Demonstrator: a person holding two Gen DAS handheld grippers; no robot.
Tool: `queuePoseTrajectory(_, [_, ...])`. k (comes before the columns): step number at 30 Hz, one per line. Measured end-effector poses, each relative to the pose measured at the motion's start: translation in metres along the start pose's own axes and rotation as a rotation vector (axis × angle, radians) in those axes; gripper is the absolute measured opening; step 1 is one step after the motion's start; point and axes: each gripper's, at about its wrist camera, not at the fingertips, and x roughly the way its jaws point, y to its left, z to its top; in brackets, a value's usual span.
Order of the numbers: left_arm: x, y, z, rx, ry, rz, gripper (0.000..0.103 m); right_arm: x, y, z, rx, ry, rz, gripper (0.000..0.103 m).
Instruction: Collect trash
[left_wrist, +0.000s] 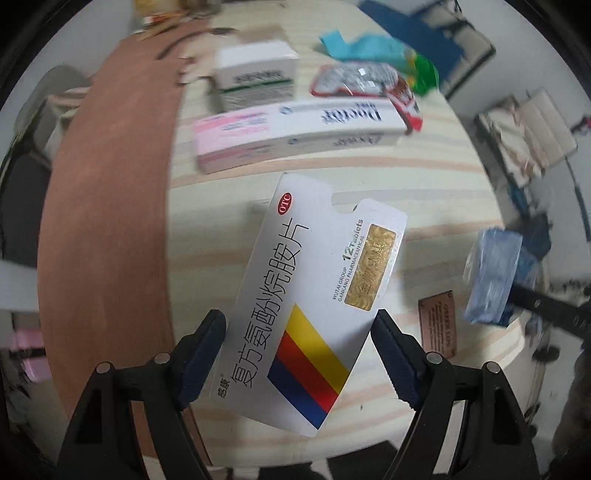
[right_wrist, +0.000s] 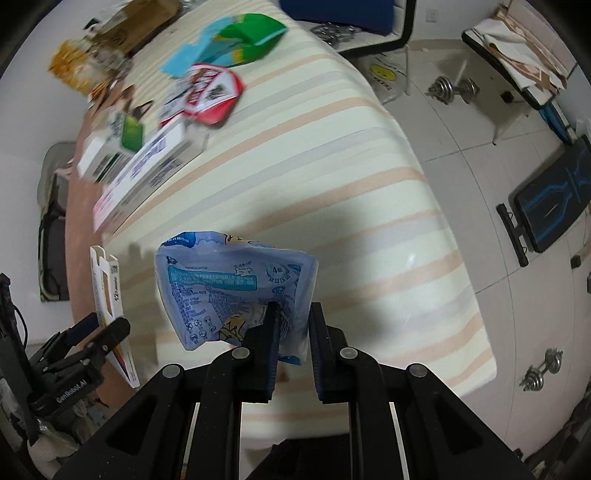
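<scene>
Left wrist shows my left gripper (left_wrist: 299, 356) clamping the tablet box (left_wrist: 314, 295); at 3 o'clock, my right gripper (right_wrist: 293, 325) pinches the blue wrapper (right_wrist: 236, 284).

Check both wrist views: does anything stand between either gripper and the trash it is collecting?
Nothing does. The left gripper already clamps the white medicine box, and the right gripper pinches the blue plastic wrapper. Both pieces hang above the striped table. No bin is in view.

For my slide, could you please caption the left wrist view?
Left gripper holding a white medicine box above the striped table.
</scene>
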Motion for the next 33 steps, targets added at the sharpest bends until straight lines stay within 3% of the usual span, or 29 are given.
queuePoseTrajectory(8, [-0.034,0.024,-0.059,-0.071,-0.120,-0.101,0.078,-0.035,0.035,-0.087,-0.033,-0.085,0.007,0.015])
queuePoseTrajectory(14, [-0.038,0.040,-0.138,-0.115,-0.113,-0.204,0.078,-0.035,0.039,-0.188,0.017,-0.077,0.021,0.015])
queuePoseTrajectory(20, [0.024,0.065,-0.215,-0.181,0.029,-0.215,0.078,0.032,0.026,-0.279,0.050,0.055,-0.008,0.015])
queuePoseTrajectory(24, [0.088,0.079,-0.251,-0.236,0.126,-0.203,0.078,0.118,0.005,-0.325,0.113,0.187,-0.024,0.015])
queuePoseTrajectory(27, [0.100,0.081,-0.256,-0.246,0.138,-0.175,0.078,0.156,-0.006,-0.341,0.152,0.237,-0.021,0.012])
queuePoseTrajectory(28, [0.092,0.079,-0.252,-0.232,0.107,-0.165,0.078,0.158,-0.007,-0.344,0.156,0.232,-0.010,0.012])
queuePoseTrajectory(33, [0.035,0.062,-0.219,-0.137,-0.018,-0.129,0.080,0.105,-0.006,-0.326,0.122,0.122,0.023,0.011])
